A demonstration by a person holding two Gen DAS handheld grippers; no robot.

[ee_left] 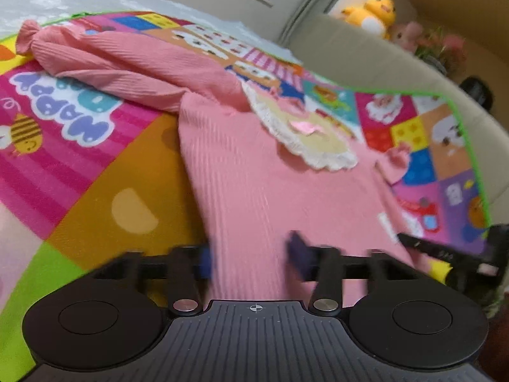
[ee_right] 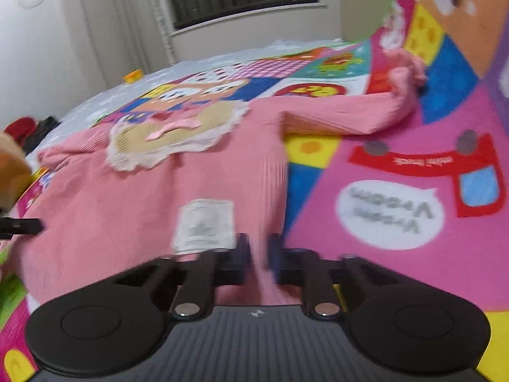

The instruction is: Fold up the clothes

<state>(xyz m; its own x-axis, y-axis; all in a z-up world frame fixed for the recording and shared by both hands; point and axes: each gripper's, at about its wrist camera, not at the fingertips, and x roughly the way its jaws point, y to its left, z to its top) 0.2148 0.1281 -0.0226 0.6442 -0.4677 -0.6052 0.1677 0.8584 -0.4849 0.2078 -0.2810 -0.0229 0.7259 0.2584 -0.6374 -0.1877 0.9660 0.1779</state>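
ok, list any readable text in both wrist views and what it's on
"HAPPY", upside down, in bubble letters on the play mat.
Speech bubble text on the mat: upside down, too blurred to read.
Red vehicle lettering on the mat: too small.
White care label on the pink garment: blurred, unreadable.

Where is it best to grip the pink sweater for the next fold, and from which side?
Grip the pink sweater at its bottom hem, one gripper near each corner, coming low from the hem side. It lies flat, collar far, so that near edge is the reachable one.
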